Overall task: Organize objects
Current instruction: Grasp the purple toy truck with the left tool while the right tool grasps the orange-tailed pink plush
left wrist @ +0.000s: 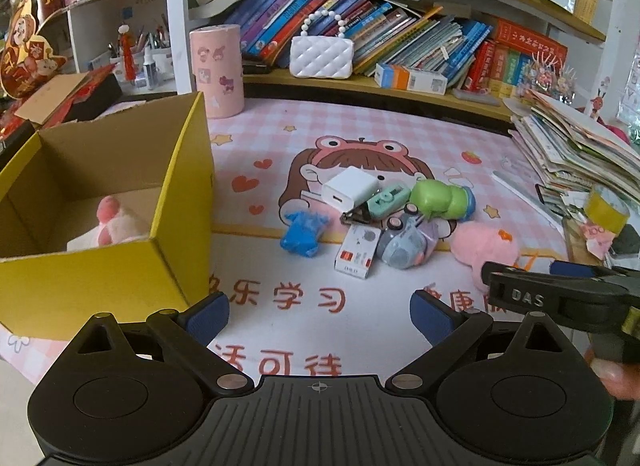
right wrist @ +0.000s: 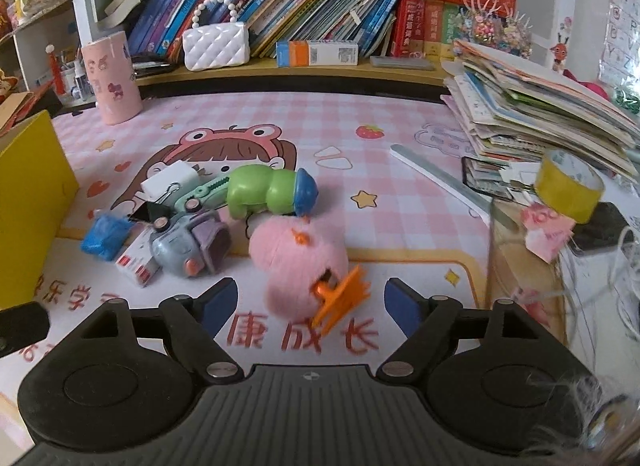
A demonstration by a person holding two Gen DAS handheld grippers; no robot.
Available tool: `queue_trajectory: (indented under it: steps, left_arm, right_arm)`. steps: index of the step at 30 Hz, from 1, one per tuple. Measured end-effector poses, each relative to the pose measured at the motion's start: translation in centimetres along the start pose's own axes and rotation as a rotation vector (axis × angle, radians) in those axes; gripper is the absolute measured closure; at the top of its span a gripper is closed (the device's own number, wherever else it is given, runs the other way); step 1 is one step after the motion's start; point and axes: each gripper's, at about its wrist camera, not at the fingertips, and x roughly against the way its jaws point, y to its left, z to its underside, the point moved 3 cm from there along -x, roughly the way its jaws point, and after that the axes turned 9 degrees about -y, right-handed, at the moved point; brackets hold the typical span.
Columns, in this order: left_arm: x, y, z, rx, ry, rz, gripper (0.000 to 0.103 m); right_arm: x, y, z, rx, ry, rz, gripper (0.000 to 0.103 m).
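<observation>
Nearest, right gripper (right wrist: 310, 304) jaws wide, nothing gripped; fluffy pink plush ball with orange plastic claw clip (right wrist: 298, 262) lies between the tips on the pink cartoon desk mat (right wrist: 400, 225). Left gripper (left wrist: 320, 316) also wide, empty. Beyond: green plastic toy figure (right wrist: 264, 193), white charger cube (left wrist: 350, 187). Left: yellow cardboard box (left wrist: 100, 278) holding a pink plush toy (left wrist: 116, 225).

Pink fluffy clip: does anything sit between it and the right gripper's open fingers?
Nothing visible does. The pink fluffy clip lies just ahead of the right gripper, its orange jaws facing the gap. The other toys lie to its left and behind.
</observation>
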Motion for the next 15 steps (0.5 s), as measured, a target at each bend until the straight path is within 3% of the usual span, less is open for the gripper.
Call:
queue_trajectory:
  steps: [10,13,14,15]
  left_arm:
    - [-1.6,-1.3,-0.4,-0.011,0.024,0.004,0.005]
    - [-2.3,-2.0,-0.7,-0.021,0.027,0.011,0.005]
    - [-2.6,-2.2,-0.8,-0.026,0.028,0.011,0.005]
    - [-2.9,-2.5,-0.9,-0.033,0.028,0.009,0.005]
  right_arm:
    - [-4.1,-0.8,-0.5,0.001,0.054,-0.021,0.025]
    - [-4.8,-1.2,-0.7,-0.023,0.080,-0.054,0.038]
    - [-4.9,-1.3,-0.8,-0.034,0.086,-0.079,0.054]
    - [-4.9,-1.5,-1.0,-0.047,0.088,-0.090,0.054]
